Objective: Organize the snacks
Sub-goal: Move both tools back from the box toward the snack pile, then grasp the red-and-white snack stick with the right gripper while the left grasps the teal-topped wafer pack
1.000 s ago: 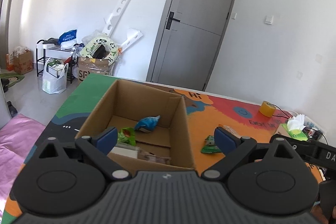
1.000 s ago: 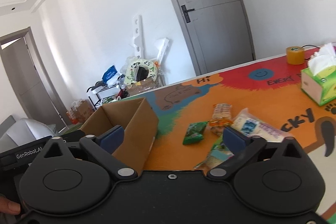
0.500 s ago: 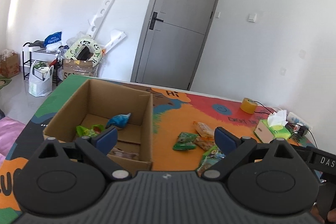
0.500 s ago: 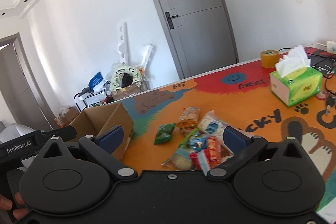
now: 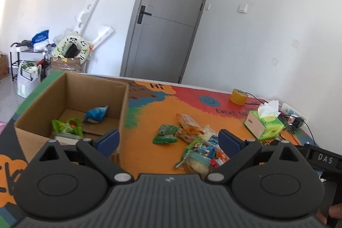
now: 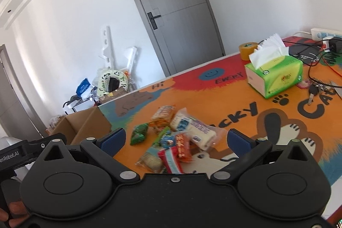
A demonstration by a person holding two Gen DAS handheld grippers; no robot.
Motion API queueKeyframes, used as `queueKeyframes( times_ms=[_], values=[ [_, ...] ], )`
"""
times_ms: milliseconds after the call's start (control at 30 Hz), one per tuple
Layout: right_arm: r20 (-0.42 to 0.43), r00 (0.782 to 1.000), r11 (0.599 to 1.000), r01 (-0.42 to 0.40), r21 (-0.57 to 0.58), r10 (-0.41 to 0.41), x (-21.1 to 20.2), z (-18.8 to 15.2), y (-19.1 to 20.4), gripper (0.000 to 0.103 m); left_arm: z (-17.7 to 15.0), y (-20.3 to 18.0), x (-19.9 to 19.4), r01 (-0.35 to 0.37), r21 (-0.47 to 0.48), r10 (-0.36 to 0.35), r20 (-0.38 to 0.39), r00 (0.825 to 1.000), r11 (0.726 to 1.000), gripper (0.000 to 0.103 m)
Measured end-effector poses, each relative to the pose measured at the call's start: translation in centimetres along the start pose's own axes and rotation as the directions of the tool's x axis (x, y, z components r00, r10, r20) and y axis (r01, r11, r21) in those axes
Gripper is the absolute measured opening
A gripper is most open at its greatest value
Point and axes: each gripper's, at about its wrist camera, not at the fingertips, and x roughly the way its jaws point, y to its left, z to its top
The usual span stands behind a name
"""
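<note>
A brown cardboard box [image 5: 64,91] [image 6: 85,123] stands open at the table's left, holding a blue packet [image 5: 96,113] and a green packet [image 5: 67,126]. A loose pile of snack packets [image 5: 196,146] [image 6: 173,140] lies on the orange mat to the right of the box, with a green packet [image 5: 165,134] [image 6: 139,134] at its left edge. My left gripper [image 5: 168,139] is open, hovering in front of the box corner and the pile. My right gripper [image 6: 177,139] is open above the near side of the pile, with nothing between its fingers.
A green tissue box [image 6: 275,76] [image 5: 265,125], a roll of tape [image 6: 248,50] [image 5: 238,96], cables, keys [image 6: 314,91] and a power strip [image 6: 325,33] sit at the table's right. A grey door [image 5: 166,22] and floor clutter [image 5: 66,52] lie beyond the table.
Both views have swung to the right, away from the box and toward the snack pile. The pile now sits between the right gripper's fingers in view. Both grippers stay open.
</note>
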Motion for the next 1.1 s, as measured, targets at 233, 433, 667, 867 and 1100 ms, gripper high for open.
queueKeyframes(
  times_ms=[233, 433, 667, 867, 1100],
  values=[
    [-0.051, 0.999, 1.000, 0.008, 0.006, -0.008, 1.1, -0.7, -0.8, 0.095, -0.8, -1.5, 1.6, 0.032, 0.061, -0.029, -0.060, 0.998, 0.998, 0.098],
    [-0.082, 0.997, 1.000, 0.016, 0.005, -0.015, 2.0, -1.2, -1.1, 0.090, -1.7, -2.6, 3.0, 0.078, 0.096, -0.069, -0.093, 0.993, 0.992, 0.096],
    [-0.137, 0.990, 0.999, -0.031, 0.036, 0.035, 3.6, -2.0, -1.8, 0.075, -2.6, -3.3, 4.7, 0.093, 0.099, -0.081, -0.122, 0.989, 0.991, 0.094],
    [-0.176, 0.982, 0.997, -0.058, 0.060, 0.068, 5.8, -3.5, -2.0, 0.065, -3.3, -3.3, 5.9, 0.107, 0.093, -0.092, -0.152, 0.984, 0.990, 0.080],
    [-0.205, 0.975, 0.995, -0.075, 0.059, 0.086, 7.7, -4.5, -1.3, 0.058, -3.4, -3.0, 6.5, 0.104, 0.092, -0.088, -0.162, 0.983, 0.990, 0.073]
  ],
)
